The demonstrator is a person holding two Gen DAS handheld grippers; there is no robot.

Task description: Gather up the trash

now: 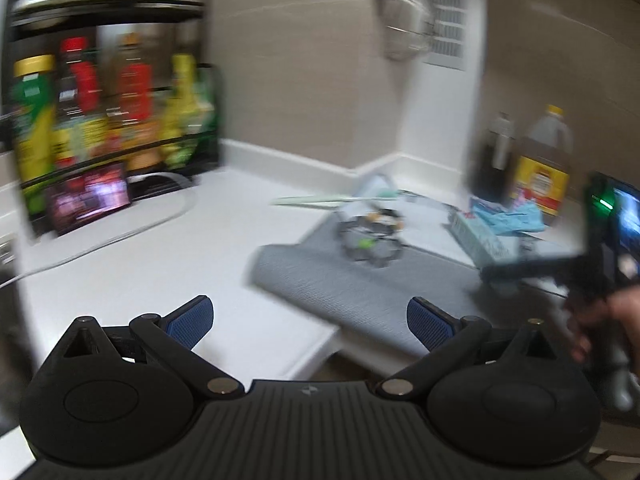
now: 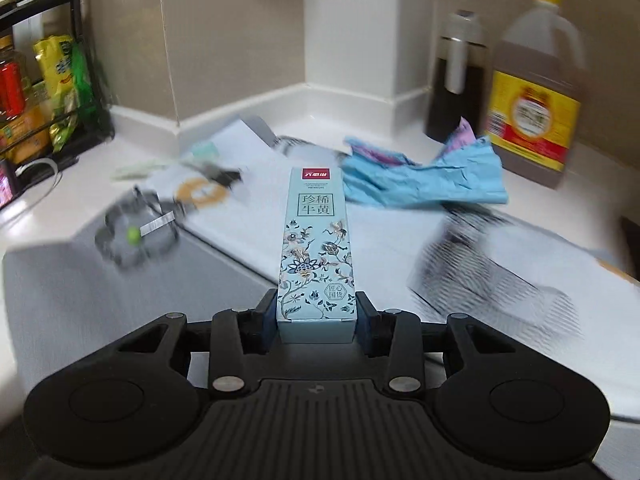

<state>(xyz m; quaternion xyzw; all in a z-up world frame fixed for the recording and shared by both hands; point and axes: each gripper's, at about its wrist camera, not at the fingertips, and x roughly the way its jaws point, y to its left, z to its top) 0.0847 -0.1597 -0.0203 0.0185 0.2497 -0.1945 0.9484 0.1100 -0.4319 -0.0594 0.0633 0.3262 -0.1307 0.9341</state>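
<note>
My right gripper [image 2: 316, 316] is shut on a long light-blue carton with flower print [image 2: 316, 248], held above the counter and pointing away from me. The carton also shows in the left wrist view [image 1: 480, 236], with the right gripper [image 1: 600, 264] at the far right. My left gripper [image 1: 310, 322] is open and empty above the grey mat [image 1: 360, 292]. Crumpled blue paper [image 2: 424, 180] lies behind the carton. A clear plastic wrapper with a green dot [image 2: 136, 236] and a pale green strip [image 2: 140, 170] lie to the left.
A black rack of bottles and packets [image 1: 108, 120] stands at the left on the white counter [image 1: 140, 264], with a white cable [image 1: 120, 236]. A large yellow-capped oil jug [image 2: 536, 92] and a dark bottle [image 2: 458, 80] stand at the back right. A dark striped item [image 2: 492, 276] lies at the right.
</note>
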